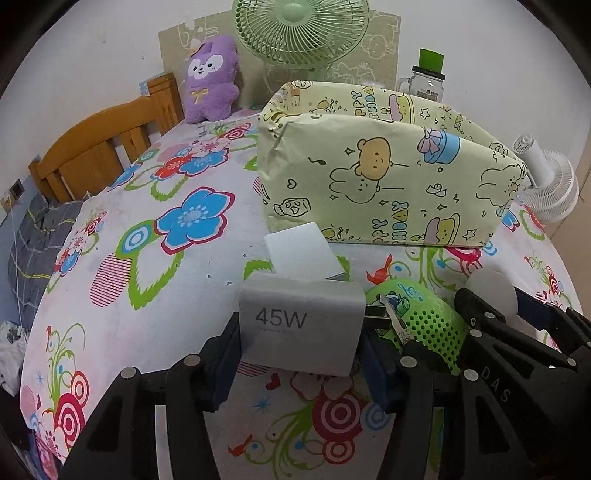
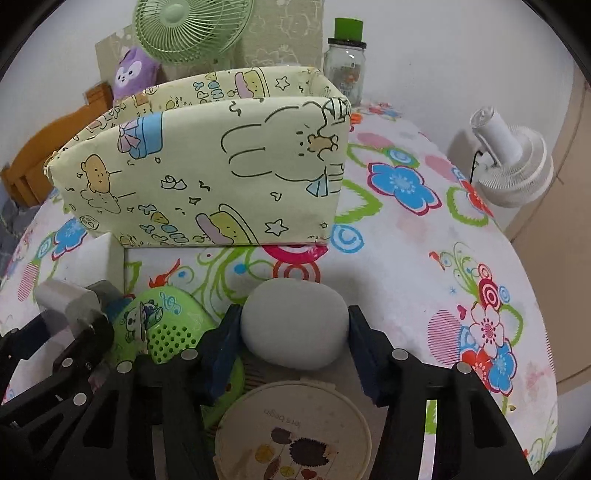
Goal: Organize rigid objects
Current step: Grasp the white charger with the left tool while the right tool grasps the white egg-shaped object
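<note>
A grey charger block (image 1: 299, 321) marked 45W sits between the blue pads of my left gripper (image 1: 301, 345), which is shut on it just above the flowered sheet. My right gripper (image 2: 294, 330) is shut on a pale oval case (image 2: 294, 317). The two grippers are side by side, the left one to the left. Between them lies a green perforated case (image 2: 162, 325) with a panda sticker. Behind stands an open storage box (image 1: 369, 177) covered in pale green cartoon paper. A small white box (image 1: 303, 251) rests against its front. A round cream tin (image 2: 291, 432) lies under the right gripper.
The flowered sheet (image 1: 147, 295) covers the surface. A green fan (image 1: 301, 33), a purple plush (image 1: 210, 81) and a glass jar with a green lid (image 1: 428, 77) stand at the back by the wall. A white fan (image 2: 513, 170) lies at the right edge, and a wooden bed frame (image 1: 99, 147) is on the left.
</note>
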`<action>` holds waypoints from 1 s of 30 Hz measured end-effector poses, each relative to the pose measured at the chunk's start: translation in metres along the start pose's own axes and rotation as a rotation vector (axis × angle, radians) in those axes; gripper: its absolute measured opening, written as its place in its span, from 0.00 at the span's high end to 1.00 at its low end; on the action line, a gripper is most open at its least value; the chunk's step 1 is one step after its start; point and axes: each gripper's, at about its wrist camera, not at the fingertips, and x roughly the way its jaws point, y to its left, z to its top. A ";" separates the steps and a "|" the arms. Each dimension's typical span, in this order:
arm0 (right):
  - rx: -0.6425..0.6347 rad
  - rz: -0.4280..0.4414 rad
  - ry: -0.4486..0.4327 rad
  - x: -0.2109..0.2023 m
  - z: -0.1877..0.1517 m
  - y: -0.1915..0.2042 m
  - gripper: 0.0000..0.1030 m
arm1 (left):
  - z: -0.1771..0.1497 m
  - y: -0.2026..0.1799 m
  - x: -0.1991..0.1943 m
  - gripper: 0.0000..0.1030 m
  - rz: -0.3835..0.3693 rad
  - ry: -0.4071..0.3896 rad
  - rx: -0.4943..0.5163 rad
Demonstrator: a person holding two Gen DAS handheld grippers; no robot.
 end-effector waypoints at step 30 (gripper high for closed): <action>-0.012 0.048 -0.142 -0.076 -0.009 0.006 0.44 | -0.014 0.000 -0.050 0.42 -0.043 -0.040 -0.003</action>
